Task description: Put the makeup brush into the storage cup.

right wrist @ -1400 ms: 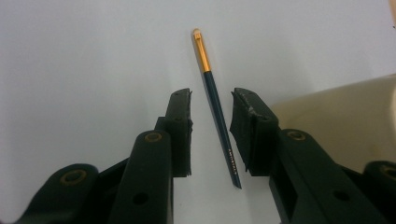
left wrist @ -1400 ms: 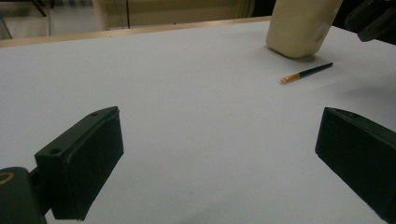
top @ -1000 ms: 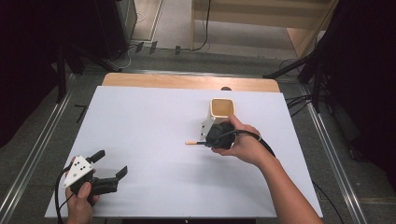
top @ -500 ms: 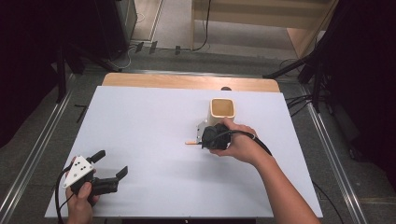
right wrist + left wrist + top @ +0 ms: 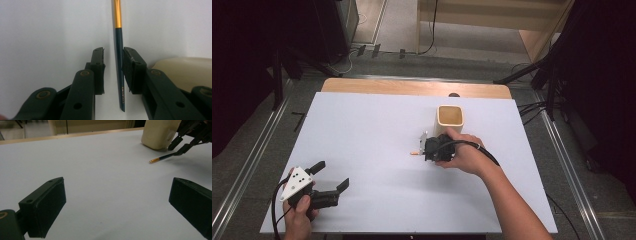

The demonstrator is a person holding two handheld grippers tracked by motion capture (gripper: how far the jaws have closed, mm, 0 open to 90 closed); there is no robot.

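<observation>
Right gripper view gives me the pencil [image 5: 118, 60] best: a dark blue-green shaft with an orange-gold end, lying flat on the white desk [image 5: 50, 30] and running lengthwise between my right gripper [image 5: 113, 53] and its two black jaws. The jaws stand narrowly apart. The shaft lies close against the right-hand pad, where I cannot tell whether it touches, and a clear strip of desk shows between it and the left-hand pad, so nothing is gripped. The orange end reaches out past the fingertips; the dark end lies back between the jaw arms.

From the high view, the pencil [image 5: 414, 153] sits right of the desk's middle, its orange tip poking out to the left of the right gripper [image 5: 428, 149], which my hand holds low over it. Just behind stands a cream square cup [image 5: 450, 119], toward the far edge.

My left gripper [image 5: 332, 176] rests near the near left corner, jaws spread wide with nothing between them; in the left gripper view the pencil [image 5: 161, 158] lies well apart from it.
</observation>
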